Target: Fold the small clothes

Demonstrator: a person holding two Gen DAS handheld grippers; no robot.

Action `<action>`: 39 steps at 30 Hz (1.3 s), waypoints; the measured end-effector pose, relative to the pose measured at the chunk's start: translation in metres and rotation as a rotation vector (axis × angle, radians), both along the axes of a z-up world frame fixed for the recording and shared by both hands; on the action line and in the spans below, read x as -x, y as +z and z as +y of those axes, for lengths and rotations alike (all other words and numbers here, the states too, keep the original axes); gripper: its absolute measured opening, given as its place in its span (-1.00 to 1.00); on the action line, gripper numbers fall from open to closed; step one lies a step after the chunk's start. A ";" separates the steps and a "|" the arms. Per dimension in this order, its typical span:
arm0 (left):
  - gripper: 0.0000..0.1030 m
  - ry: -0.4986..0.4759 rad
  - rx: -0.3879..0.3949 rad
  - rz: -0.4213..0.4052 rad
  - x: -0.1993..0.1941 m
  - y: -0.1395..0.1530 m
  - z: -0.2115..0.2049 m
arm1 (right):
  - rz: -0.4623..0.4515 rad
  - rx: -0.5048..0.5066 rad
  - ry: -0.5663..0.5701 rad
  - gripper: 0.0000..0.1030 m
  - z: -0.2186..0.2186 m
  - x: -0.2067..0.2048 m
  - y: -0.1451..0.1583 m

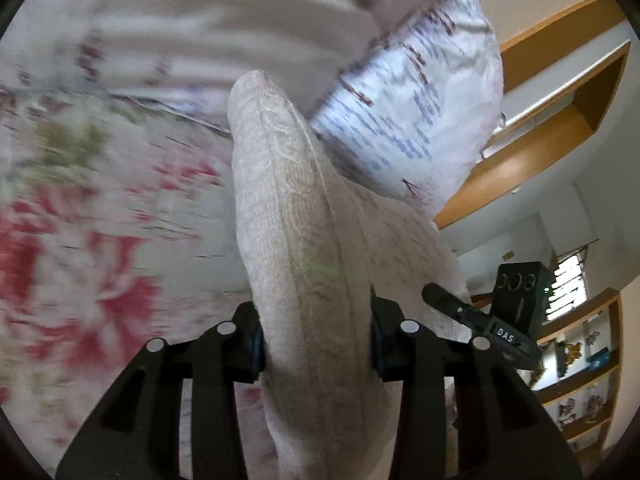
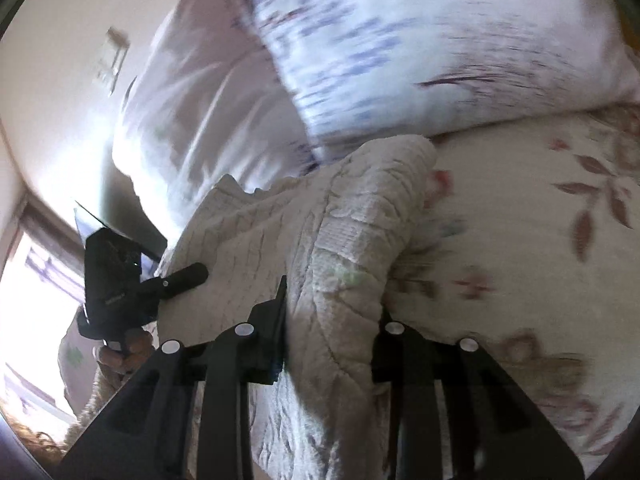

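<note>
Nearest, at six o'clock in the left wrist view: left gripper, jaws clamped on a bunched fold of the cream cable-knit garment, fabric rising toward twelve. Likewise in the right wrist view: right gripper, jaws clamped on the same knit's thick edge. Garment lifted partly clear of the floral bedsheet, stretched between both grips. Beyond, toward one o'clock, a blue-printed pillow; farther right, wooden shelves.

Likely risks: uneven pull between the two grips skewing the fold line; bulky knit slipping from the shallower bite; hanging fabric snagging or dragging against the pillow and landing rumpled.
</note>
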State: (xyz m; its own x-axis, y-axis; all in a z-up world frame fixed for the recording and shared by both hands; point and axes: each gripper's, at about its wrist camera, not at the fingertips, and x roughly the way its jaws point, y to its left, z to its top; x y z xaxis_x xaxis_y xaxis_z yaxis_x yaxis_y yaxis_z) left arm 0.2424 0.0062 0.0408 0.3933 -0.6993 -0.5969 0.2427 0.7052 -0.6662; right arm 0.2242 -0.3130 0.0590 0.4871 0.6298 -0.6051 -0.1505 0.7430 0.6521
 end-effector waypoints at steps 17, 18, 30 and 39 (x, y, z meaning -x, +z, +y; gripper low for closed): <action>0.30 0.121 -0.272 -0.211 0.034 0.010 0.033 | 0.046 0.004 -0.097 -0.04 -0.002 0.003 -0.010; 0.31 0.107 -0.296 -0.270 0.044 0.019 0.027 | 0.047 0.005 -0.096 -0.07 -0.003 0.003 -0.010; 0.26 -0.042 -0.479 -0.360 0.060 0.020 -0.036 | 0.047 0.129 -0.167 -0.81 0.010 -0.007 -0.020; 0.23 -0.023 -0.549 -0.359 0.058 0.010 -0.044 | 0.042 0.176 -0.187 -0.40 0.008 0.000 -0.019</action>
State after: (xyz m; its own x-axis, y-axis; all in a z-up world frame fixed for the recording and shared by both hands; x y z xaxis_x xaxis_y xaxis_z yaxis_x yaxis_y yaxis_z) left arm 0.1846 -0.0376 0.0507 0.6234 -0.3409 -0.7036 0.4019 0.9117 -0.0856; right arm 0.2240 -0.3049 0.0396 0.5575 0.4142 -0.7195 0.0244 0.8581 0.5129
